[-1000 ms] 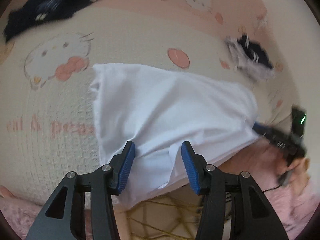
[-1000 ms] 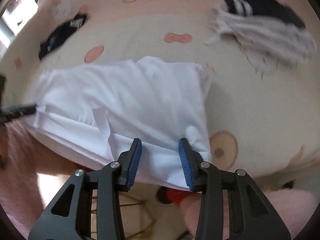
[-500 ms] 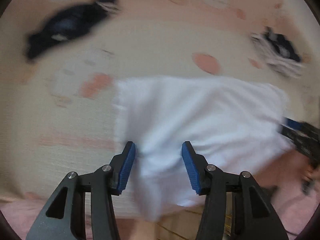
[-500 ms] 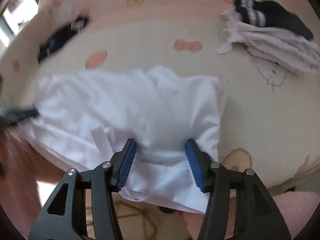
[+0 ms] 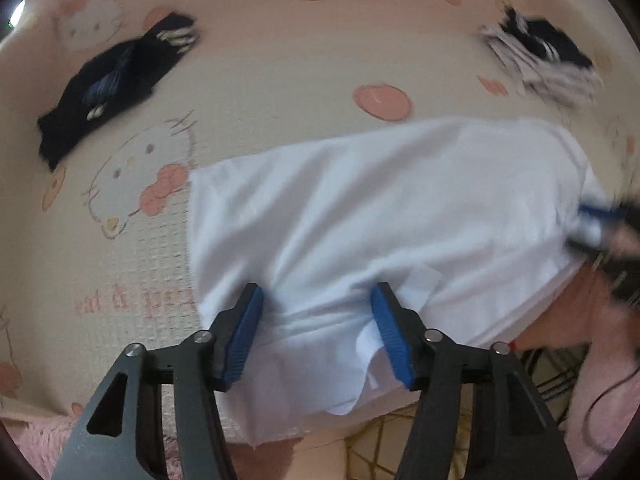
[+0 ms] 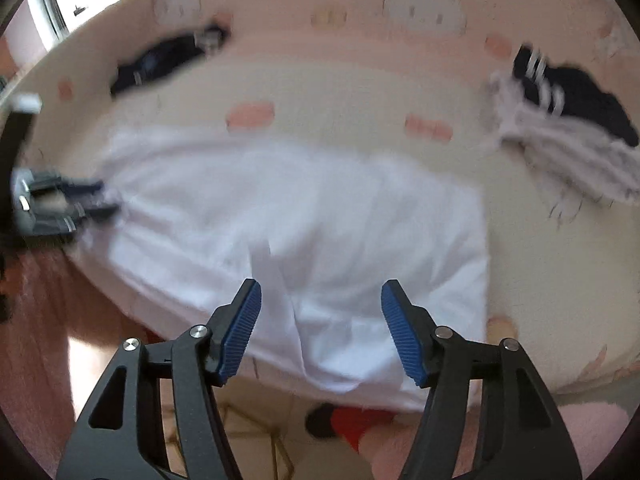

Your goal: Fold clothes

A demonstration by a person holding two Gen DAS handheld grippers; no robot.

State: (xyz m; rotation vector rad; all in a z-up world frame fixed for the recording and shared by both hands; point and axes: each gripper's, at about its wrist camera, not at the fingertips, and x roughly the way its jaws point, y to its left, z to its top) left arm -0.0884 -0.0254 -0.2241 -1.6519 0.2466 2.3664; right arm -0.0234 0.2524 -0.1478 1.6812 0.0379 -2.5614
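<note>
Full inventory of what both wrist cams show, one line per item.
white garment: 1, white, spread at bed's near edge, hem overhanging
dark garment: 1, navy, crumpled, far left on bed
clothes pile: 1, white with navy striped piece on top, far right
bedsheet: 1, cream and pink, cartoon cat print
left gripper: 1, black, blue pads, jaws opening over garment's near edge
right gripper: 1, black, blue pads, jaws opening, fabric below, ungripped

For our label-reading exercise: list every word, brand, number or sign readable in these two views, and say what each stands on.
Pink lettering printed on the bedspread, beside the white garment in the left wrist view: too blurred and distorted to read.
Pale marks on the dark garment: no letters can be made out.
Right wrist view: no text to be seen.
</note>
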